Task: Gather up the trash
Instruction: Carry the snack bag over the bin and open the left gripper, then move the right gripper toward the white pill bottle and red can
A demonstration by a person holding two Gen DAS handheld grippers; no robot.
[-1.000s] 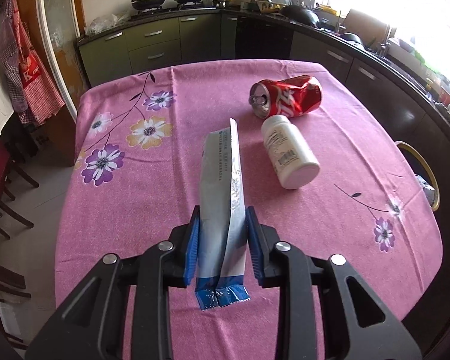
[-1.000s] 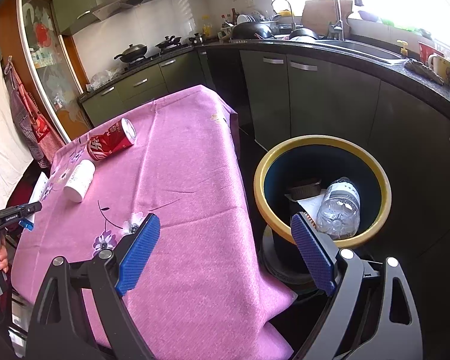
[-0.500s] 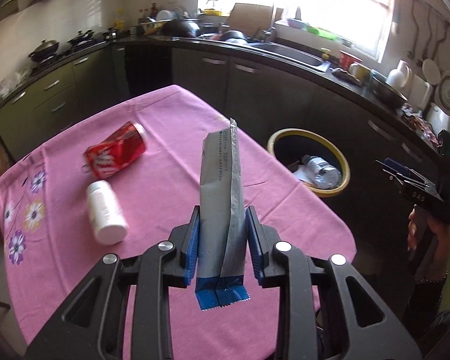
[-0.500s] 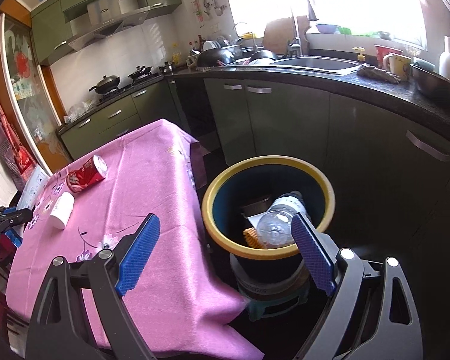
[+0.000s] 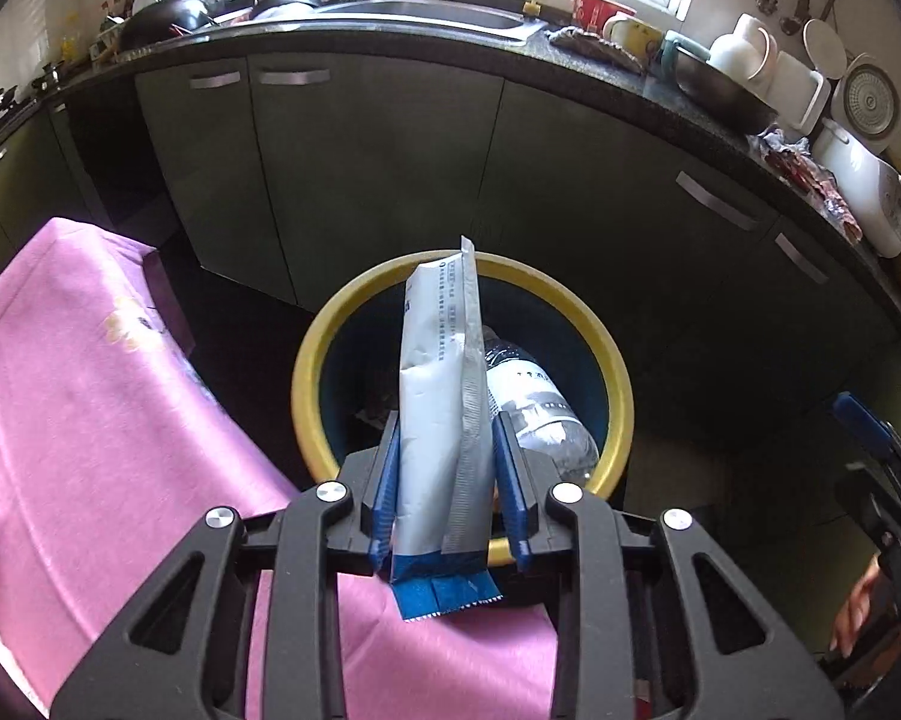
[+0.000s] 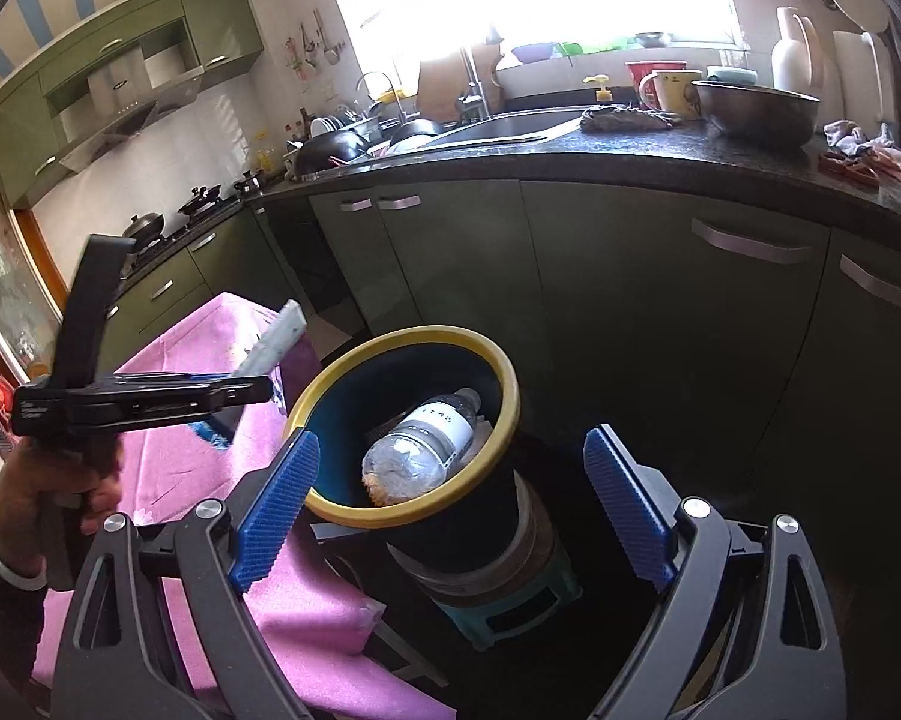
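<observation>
Left wrist view: left gripper [image 5: 447, 480] clamped on pouch [image 5: 441, 414], blue pads tight against both sides, sealed blue end sticking out behind the jaws, long end pointing forward. Versus a second ago: background swapped from tabletop with can and pill bottle to bin [image 5: 324, 360], yellow rim now framing the pouch tip. Grip unchanged across the swing, no slip visible. Pouch tip lines up over the bin mouth in this view; rear of gripper above the pink cloth [image 5: 120, 420] at the table edge. Plastic bottle [image 5: 534, 414] already lying in the bin. Sliver of red at far left edge, probably the can, too cropped to confirm. Right wrist view: right gripper [image 6: 450, 504] wide open, nothing between the pads, bin and bottle [image 6: 426, 444] seen through the gap; closer to the bin than a second ago. Left gripper [image 6: 150, 399] visible at left, held by a hand [image 6: 48, 480], pouch [image 6: 273, 342] angling up and toward the bin but here looking beside the near rim [image 6: 408, 336], above the cloth corner, rather than clearly over the opening. Judgement: carry phase nearly done, release is next; views disagree on overlap, so a bit more reach toward bin centre looks prudent before opening. Risk: light flat pouch catching the rim or sliding down the cloth. Remaining trash on the table not in view here.
</observation>
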